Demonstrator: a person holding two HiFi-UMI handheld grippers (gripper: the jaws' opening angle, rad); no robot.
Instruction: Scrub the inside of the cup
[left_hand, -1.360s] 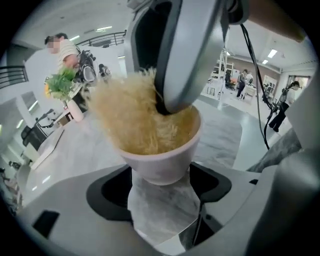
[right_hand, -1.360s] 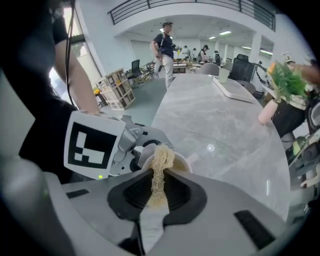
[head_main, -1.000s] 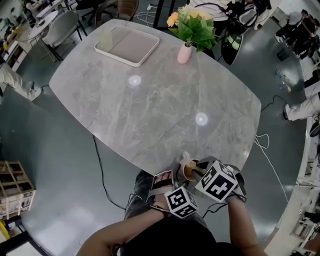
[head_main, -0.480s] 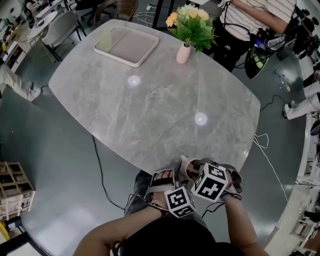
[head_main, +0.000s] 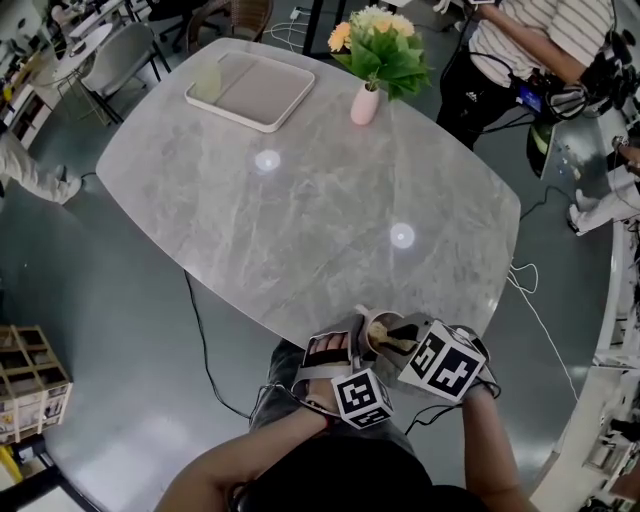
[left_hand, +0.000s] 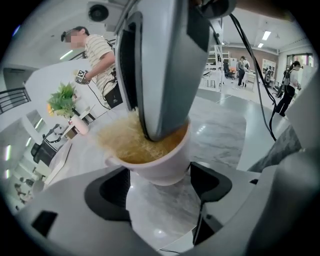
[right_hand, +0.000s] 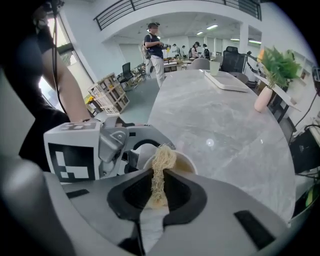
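Note:
A white cup (head_main: 378, 332) is held at the table's near edge, just in front of me. My left gripper (head_main: 345, 352) is shut on the cup (left_hand: 161, 165): the dark pads (left_hand: 107, 194) bear on its two sides, and the jaws have just opened a touch wider. My right gripper (head_main: 396, 338) is shut on a tan fibrous scrubber (right_hand: 159, 172). The scrubber's end reaches into the cup (right_hand: 186, 159). In the left gripper view the right gripper's grey finger (left_hand: 165, 70) dips into the cup's mouth, with the scrubber (left_hand: 125, 141) spread against the inner wall.
A cream tray (head_main: 262, 92) with a pale green cup (head_main: 208, 80) lies at the far left of the marble table (head_main: 300, 210). A pink vase with flowers (head_main: 365, 100) stands at the far edge. A person (head_main: 520, 40) stands beyond it. A cable (head_main: 198, 335) trails on the floor.
The right gripper's marker cube has rolled and shifted a little right, so the scrubber shows in the cup's mouth again. A person in a striped shirt has stepped in at the upper right.

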